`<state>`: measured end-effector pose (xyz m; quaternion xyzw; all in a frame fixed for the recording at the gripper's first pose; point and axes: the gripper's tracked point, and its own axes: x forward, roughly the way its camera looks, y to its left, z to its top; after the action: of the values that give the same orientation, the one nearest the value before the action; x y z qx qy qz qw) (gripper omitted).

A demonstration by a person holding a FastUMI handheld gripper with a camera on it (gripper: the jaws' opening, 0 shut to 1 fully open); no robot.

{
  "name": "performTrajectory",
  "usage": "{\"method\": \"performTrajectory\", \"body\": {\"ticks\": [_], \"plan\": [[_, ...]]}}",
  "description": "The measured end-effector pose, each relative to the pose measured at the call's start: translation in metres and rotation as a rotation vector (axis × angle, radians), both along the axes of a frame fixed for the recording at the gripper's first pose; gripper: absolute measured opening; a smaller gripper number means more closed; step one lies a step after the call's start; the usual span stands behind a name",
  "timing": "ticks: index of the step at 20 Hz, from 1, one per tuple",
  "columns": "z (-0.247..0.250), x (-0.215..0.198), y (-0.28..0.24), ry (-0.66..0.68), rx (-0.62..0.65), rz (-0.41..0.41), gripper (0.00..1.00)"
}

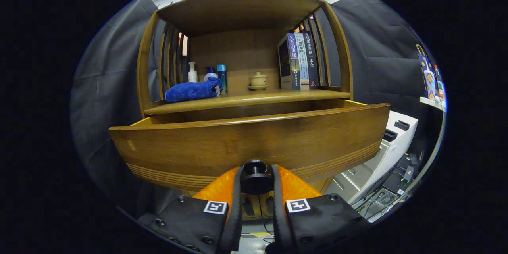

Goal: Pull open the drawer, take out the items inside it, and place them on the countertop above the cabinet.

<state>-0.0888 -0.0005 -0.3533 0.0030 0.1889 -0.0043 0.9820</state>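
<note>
On the countertop a blue towel lies before three bottles, then a lidded cup and upright books, while below, the drawer stands pulled out, the gripper clamped on its dark knob

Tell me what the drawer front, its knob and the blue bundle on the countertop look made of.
Drawer front: varnished wood, grain and sheen visible. Knob: dark, smooth, probably metal or plastic; the gripper fingers press it from both sides. Blue bundle: soft fabric, likely a towel.
</note>
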Motion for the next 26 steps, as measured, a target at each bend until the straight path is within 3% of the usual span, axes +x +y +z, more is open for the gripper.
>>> {"method": "performTrajectory", "body": {"ticks": [19, 24, 26], "plan": [[0.005, -0.069, -0.003, 0.049, 0.017, -0.011, 0.33], [0.022, -0.070, 0.004, 0.049, 0.055, -0.026, 0.54], [0.045, -0.062, 0.011, 0.014, 0.102, -0.001, 0.70]]}}
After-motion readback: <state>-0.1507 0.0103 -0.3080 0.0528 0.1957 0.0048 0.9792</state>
